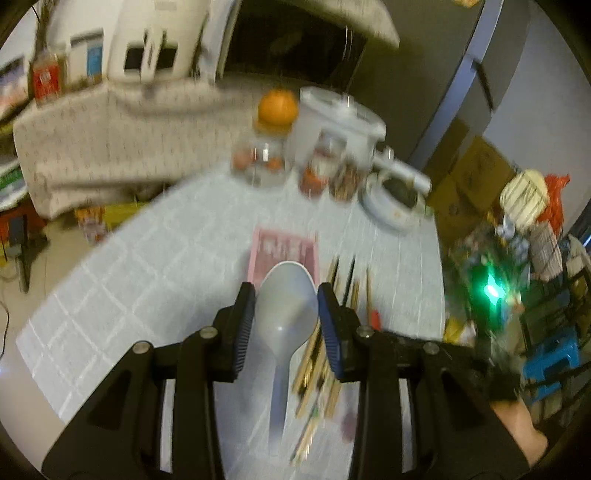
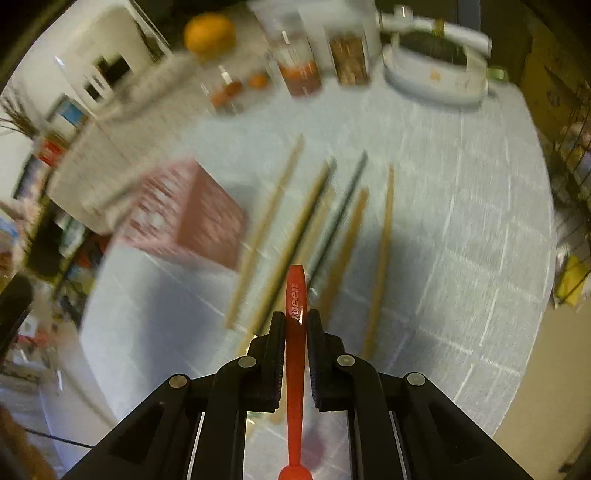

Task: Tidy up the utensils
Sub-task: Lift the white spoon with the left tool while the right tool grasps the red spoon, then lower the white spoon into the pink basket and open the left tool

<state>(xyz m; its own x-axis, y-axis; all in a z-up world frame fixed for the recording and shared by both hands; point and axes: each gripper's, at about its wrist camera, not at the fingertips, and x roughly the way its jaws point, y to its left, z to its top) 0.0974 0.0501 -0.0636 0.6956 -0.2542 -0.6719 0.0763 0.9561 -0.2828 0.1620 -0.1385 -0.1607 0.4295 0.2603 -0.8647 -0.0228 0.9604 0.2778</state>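
L gripper (image 1: 286,295) is part-open w/ its blue pads clamped on the bowl of a pale grey-white rice spoon (image 1: 286,314), one pad each side, handle running back under the gripper body. Spoon sits above the light checked tablecloth (image 1: 147,266), bowl tip overlapping the pink slotted basket (image 1: 284,247) in view. R gripper (image 2: 296,317) is narrowed almost shut, jaws pinching a thin red plastic utensil (image 2: 295,295) w/ embossed lettering on the handle (small round end shows at bottom of frame, can't tell spoon or scoop). Loose chopsticks (image 2: 314,221), mostly tan w/ a couple dark ones, lie spread on the cloth just beyond the R gripper, right of the pink basket (image 2: 184,218). Far edge of table: glass jars (image 2: 295,70), an orange (image 2: 209,33) sitting on top of one jar, white bowl w/ dark contents (image 2: 436,70). Both views heavily motion-blurred
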